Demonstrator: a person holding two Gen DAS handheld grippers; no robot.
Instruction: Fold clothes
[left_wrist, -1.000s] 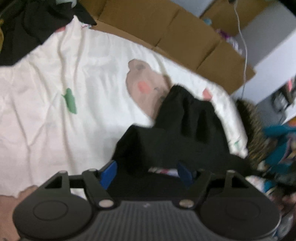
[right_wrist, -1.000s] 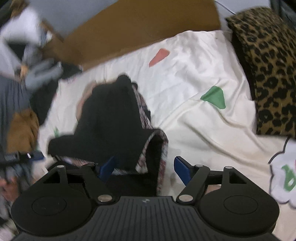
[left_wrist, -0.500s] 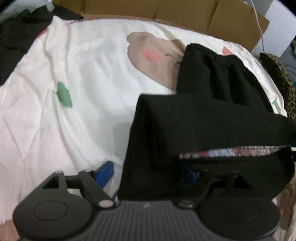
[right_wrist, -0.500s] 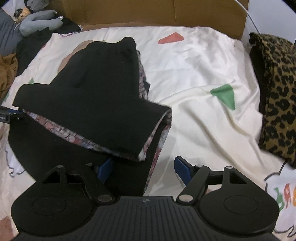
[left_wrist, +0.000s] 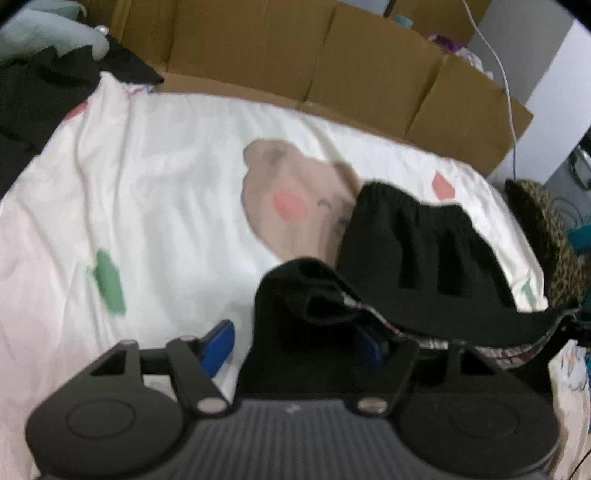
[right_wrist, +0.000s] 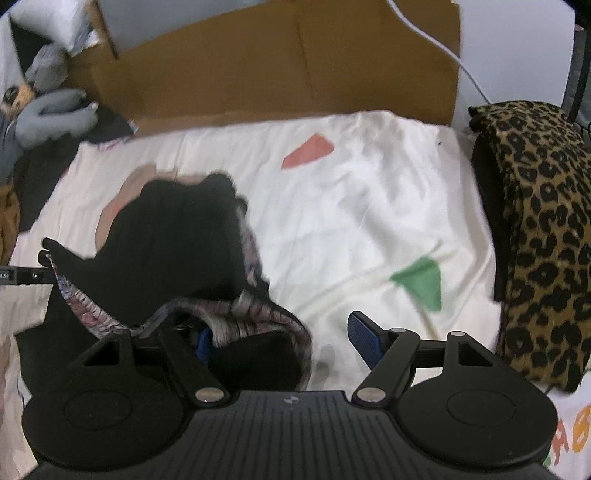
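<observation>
Left gripper (left_wrist: 295, 341): blue fingers spread wide, not clamped; near corner of the black skirt (left_wrist: 417, 258) draped over the right-hand finger (left_wrist: 369, 345), left-hand finger (left_wrist: 218, 345) bare over the sheet.
Right gripper (right_wrist: 284, 341): likewise spread, gripping nothing; patterned lining (right_wrist: 236, 314) of the hem lying over its left-hand finger, other finger (right_wrist: 364, 338) bare.
Skirt, place: near edge of the bed, toward the middle; hem nearest both grippers, gathered waistband farthest, resting on the brown bear print (left_wrist: 291, 199).
Skirt, axis: long way running from the near edge toward the far edge, straight ahead of both grippers.
Skirt, state: hem lifted and stretched sideways between the two grippers, lining showing underneath; rest lying on the bed.
Nearer hand: neither clearly; one hem corner at each.
Coming move, judged: hem carried forward onto the waistband to halve the skirt; both corners need a firm pinch first, cloth merely hanging on single fingers likely to slip.
Bed sheet (right_wrist: 369, 206): cream, wrinkled, with red and green patches.
Right edge: folded leopard-print cloth (right_wrist: 543, 229), well apart from the skirt.
Far edge: cardboard (right_wrist: 295, 66) standing upright; white cable (right_wrist: 443, 40) across it.
Far left corner: grey soft toy (right_wrist: 51, 110) and dark clothes (left_wrist: 55, 77).
</observation>
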